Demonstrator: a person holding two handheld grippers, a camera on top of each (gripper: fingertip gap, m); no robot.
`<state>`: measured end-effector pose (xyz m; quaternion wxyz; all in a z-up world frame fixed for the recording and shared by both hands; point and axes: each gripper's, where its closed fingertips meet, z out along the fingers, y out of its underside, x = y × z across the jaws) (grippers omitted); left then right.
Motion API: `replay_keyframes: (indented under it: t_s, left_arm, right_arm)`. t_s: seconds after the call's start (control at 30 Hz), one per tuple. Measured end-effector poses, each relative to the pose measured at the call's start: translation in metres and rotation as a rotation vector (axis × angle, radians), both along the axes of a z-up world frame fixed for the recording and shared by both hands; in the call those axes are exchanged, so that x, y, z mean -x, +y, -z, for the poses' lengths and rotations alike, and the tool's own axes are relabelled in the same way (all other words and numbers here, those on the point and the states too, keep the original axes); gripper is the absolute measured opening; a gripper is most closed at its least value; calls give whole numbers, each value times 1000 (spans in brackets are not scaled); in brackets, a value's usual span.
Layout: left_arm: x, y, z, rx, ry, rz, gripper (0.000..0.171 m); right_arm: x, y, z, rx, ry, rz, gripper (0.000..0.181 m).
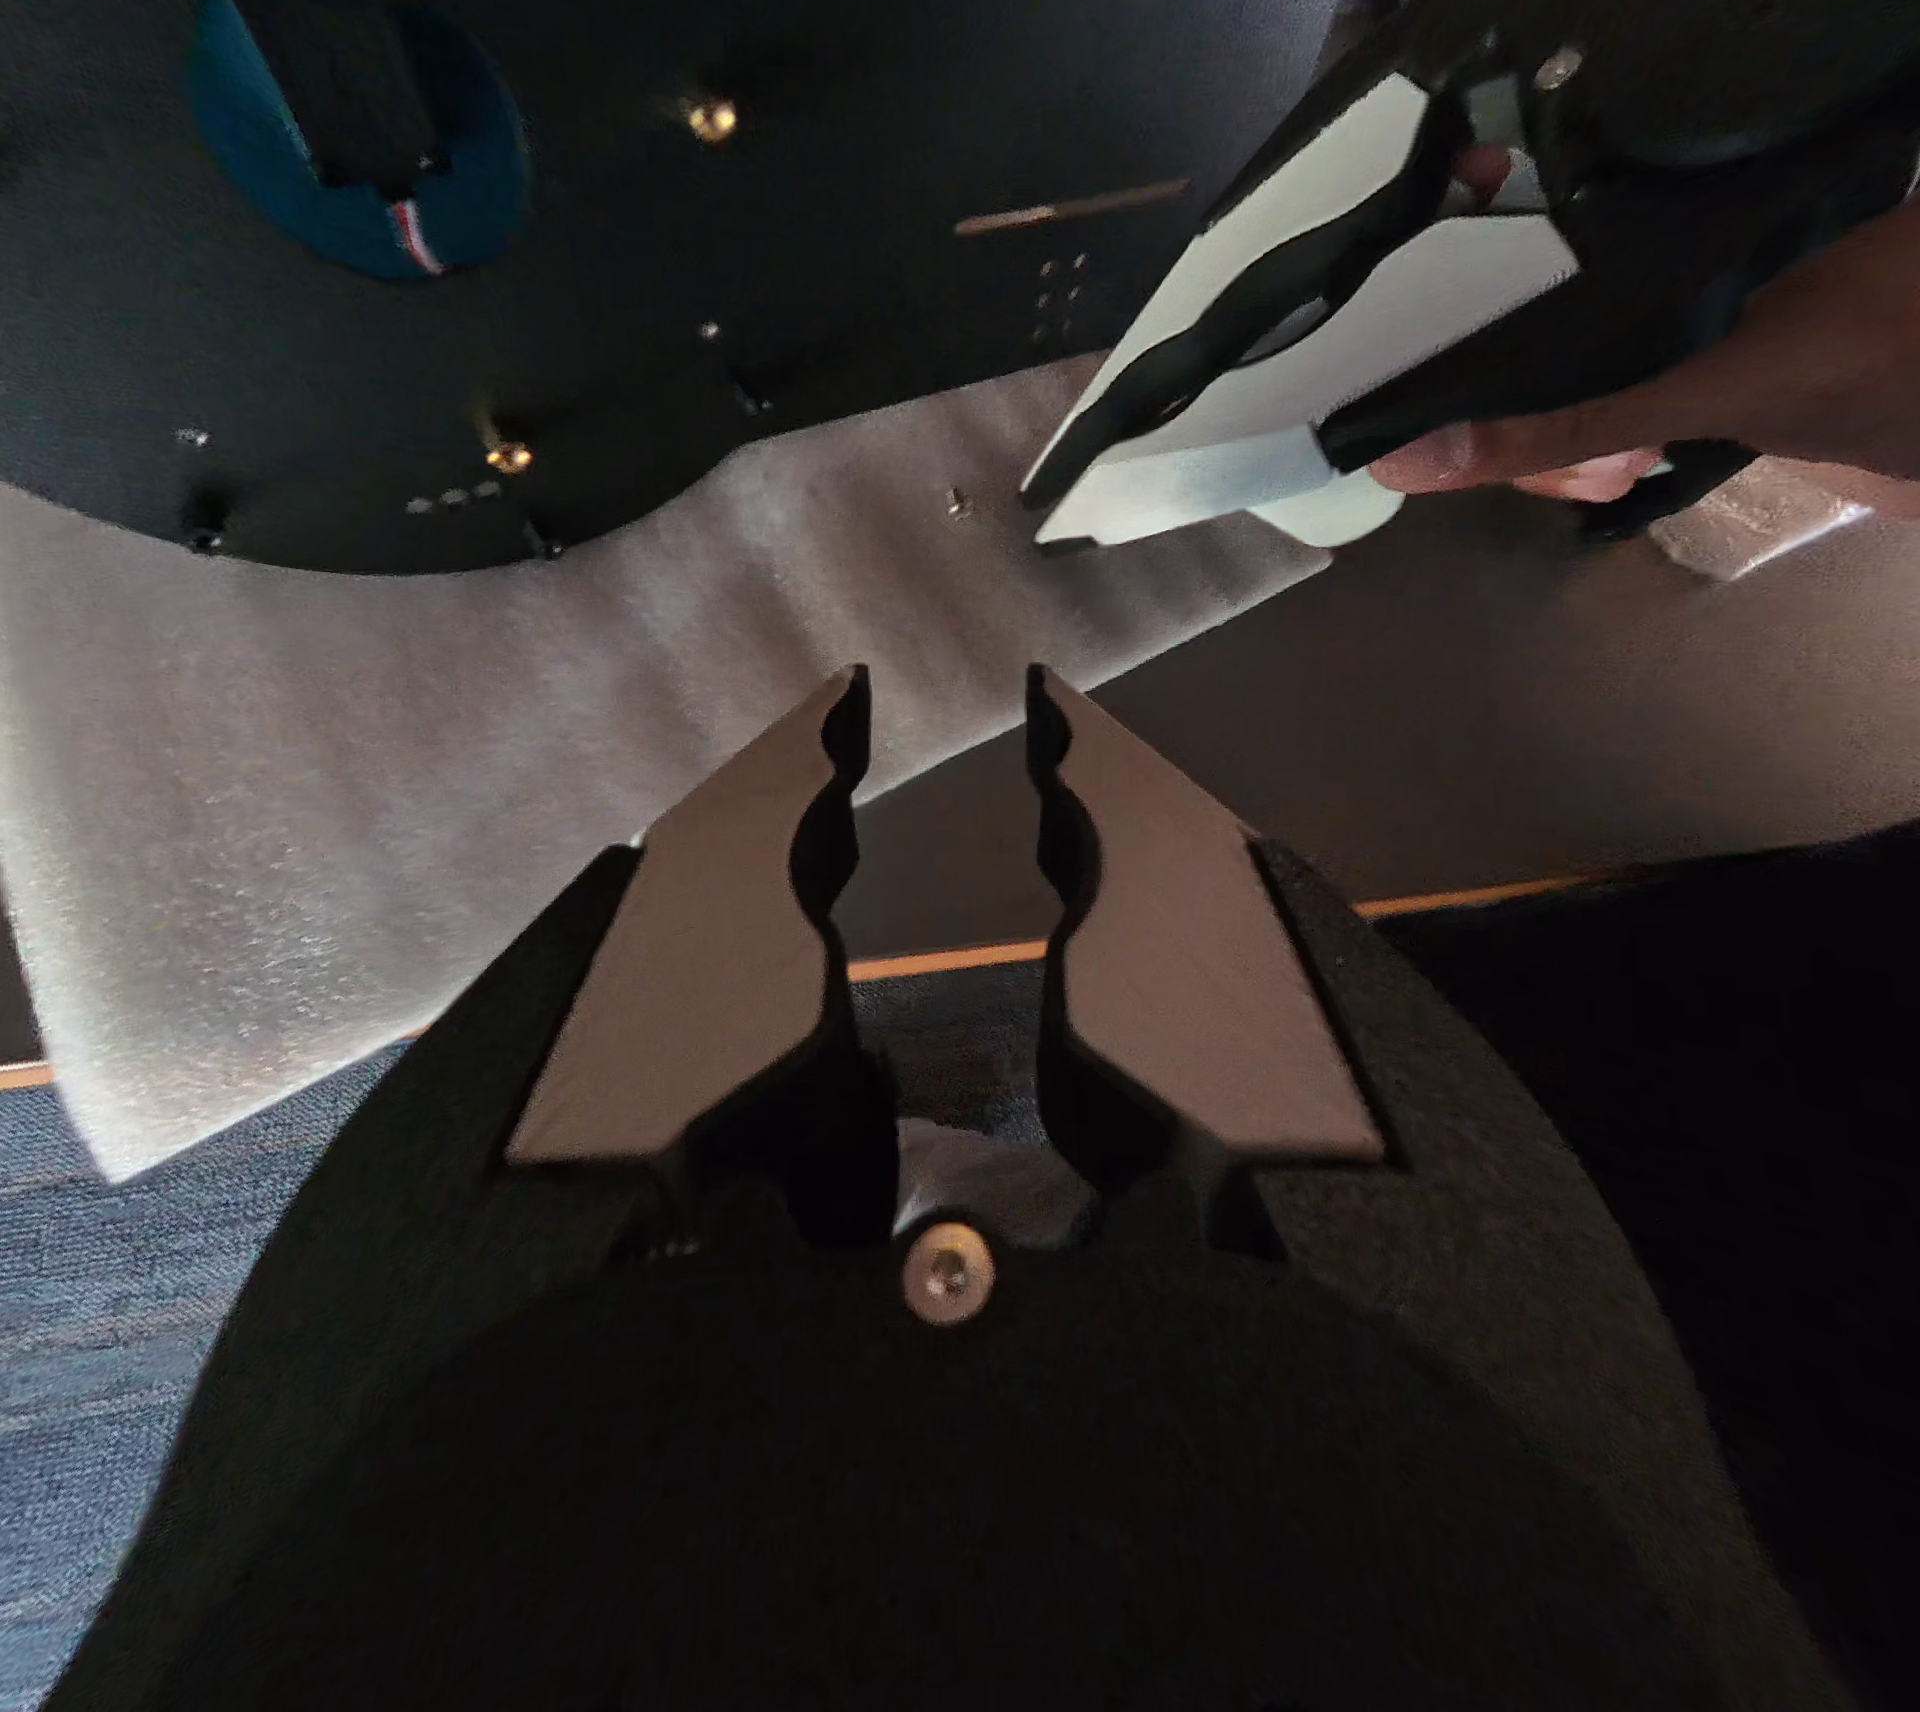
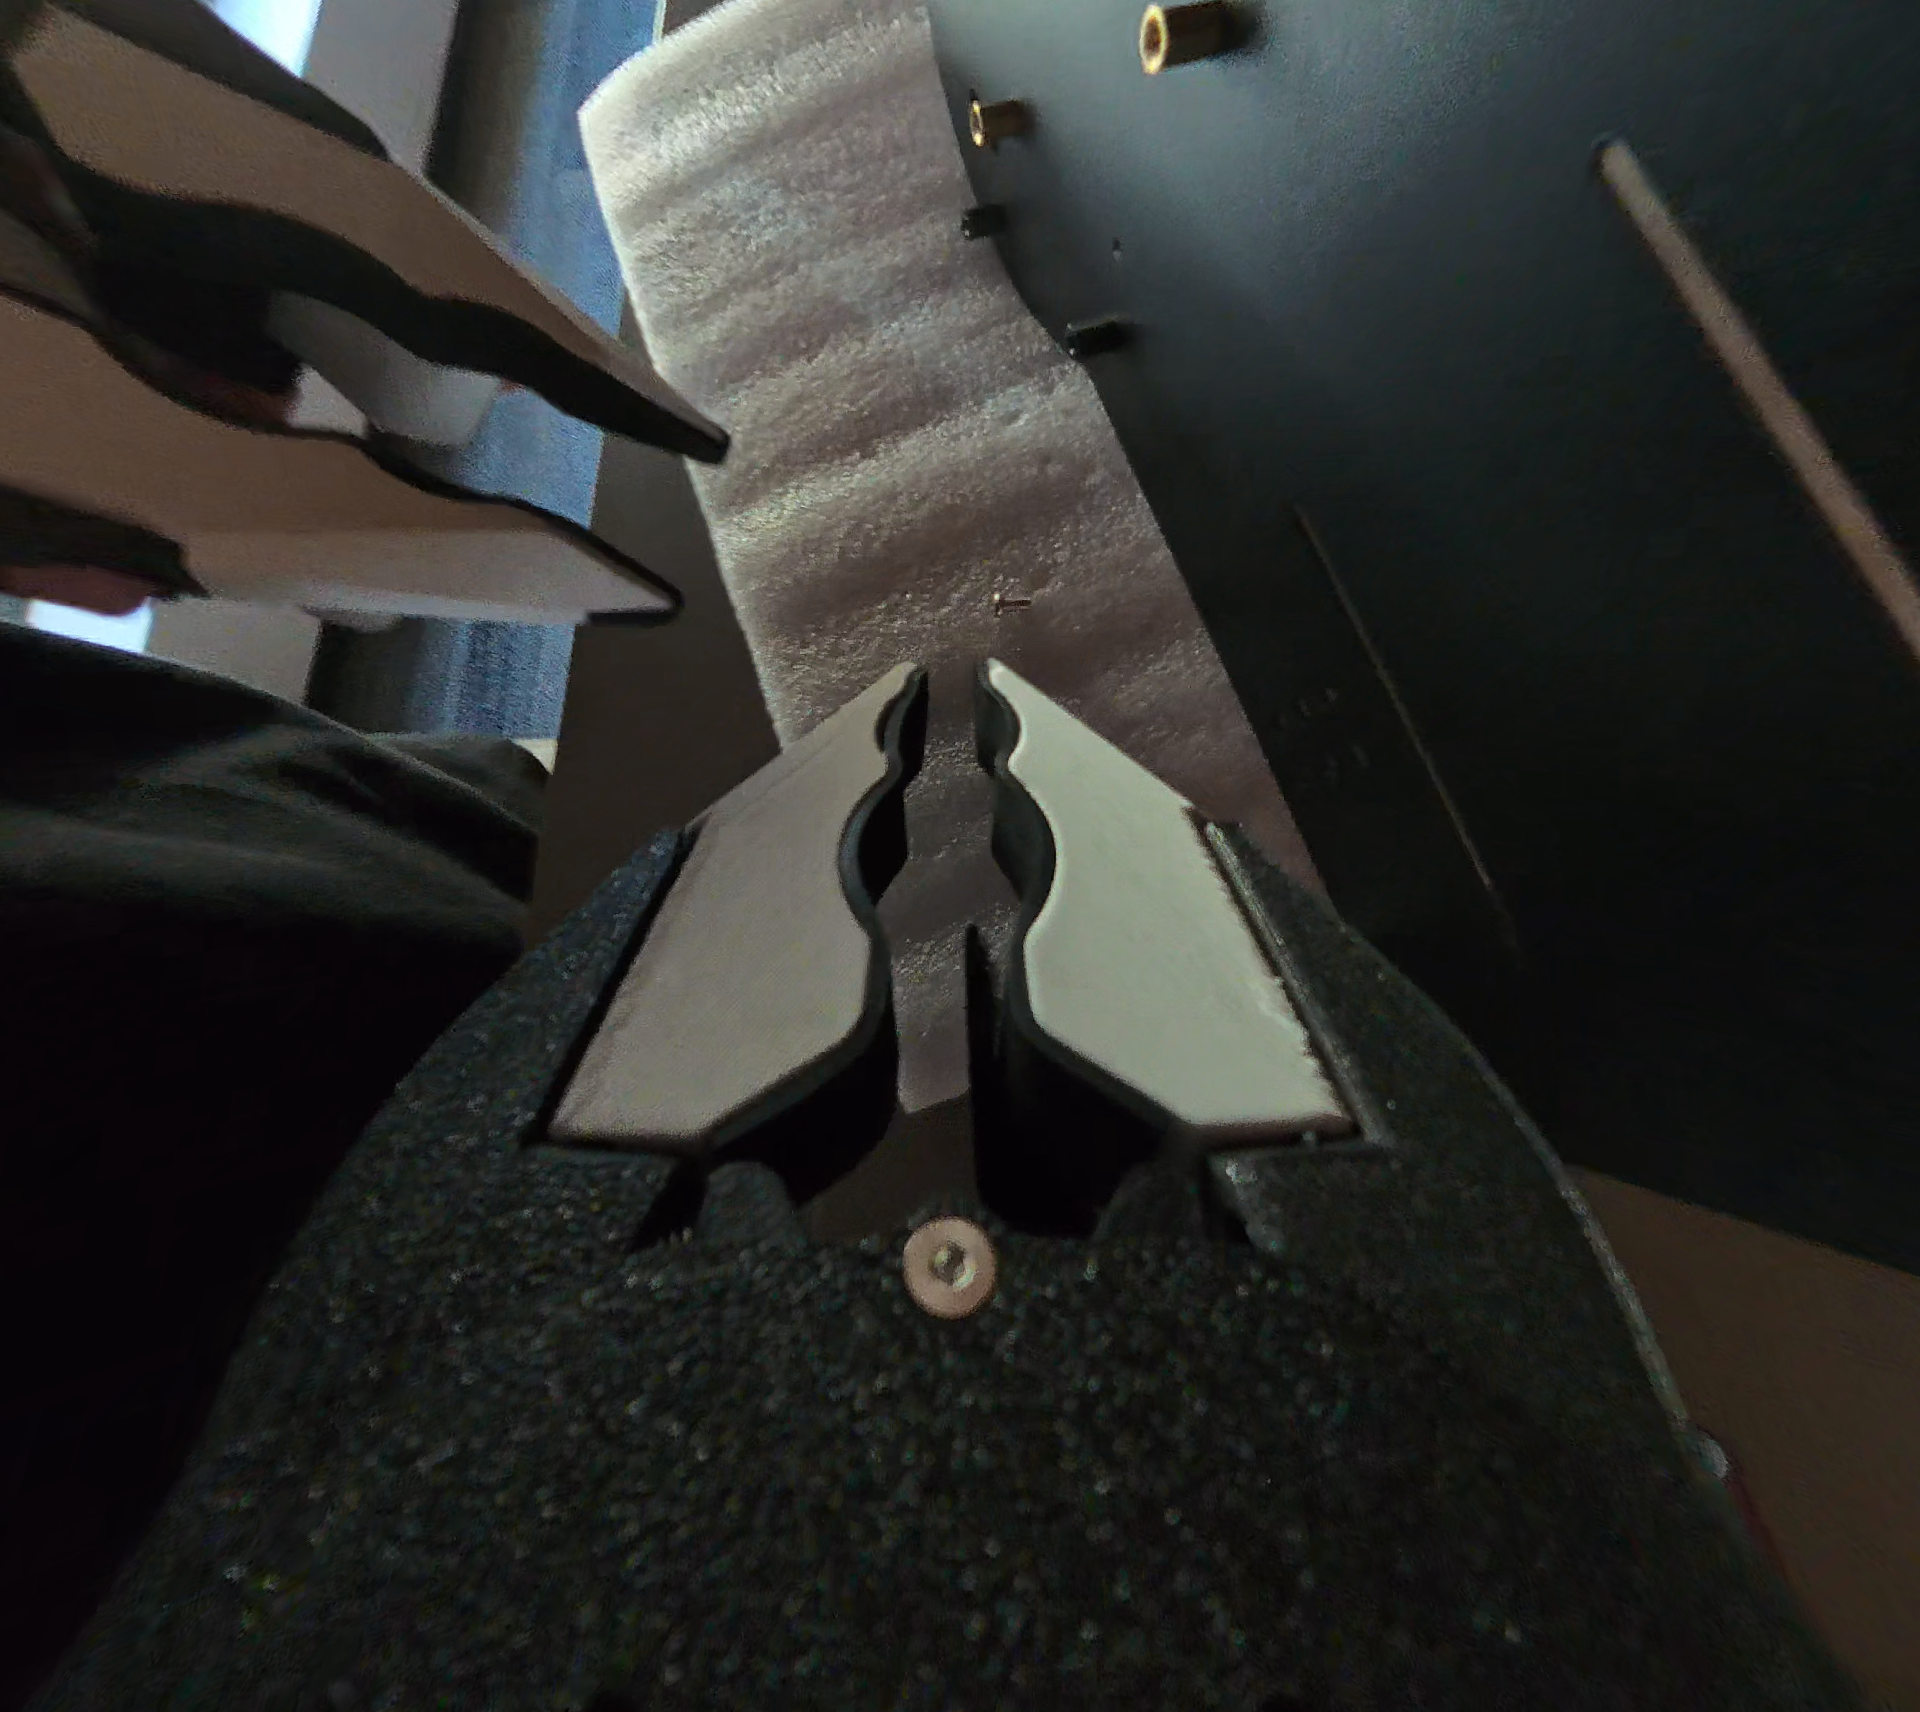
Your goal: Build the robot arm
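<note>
A small screw lies on a white foam sheet beside a black metal panel. My left gripper is open and empty, hovering above the foam's near edge, some way short of the screw. My right gripper has its jaws a narrow gap apart with nothing between them. It hovers over the foam, its tips just short of the screw. In the left wrist view the right gripper reaches in from the right, tips close to the screw. The left gripper shows at the left of the right wrist view.
The black panel carries brass standoffs and small black posts, with slots and a round cut-out. The foam lies on a brown table whose edge runs above blue carpet. A hand holds the right gripper. Tip to tip, the grippers are about 6 cm apart. My left gripper's tips are some 5 cm from the foam.
</note>
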<state>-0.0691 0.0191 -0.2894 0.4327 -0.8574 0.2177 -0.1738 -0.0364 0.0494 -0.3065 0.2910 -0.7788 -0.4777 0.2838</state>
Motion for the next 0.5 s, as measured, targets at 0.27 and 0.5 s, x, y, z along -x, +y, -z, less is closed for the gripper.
replay_keyframes:
  t_s: [0.27,0.5]
  left_arm:
    - [-22,33,1,-33,43,-211,13]
    - [-32,37,20,22,53,-314,17]
  right_arm:
    - [-29,15,-61,-118,97,-39,8]
    - [-71,26,-127,-150,287,-71,8]
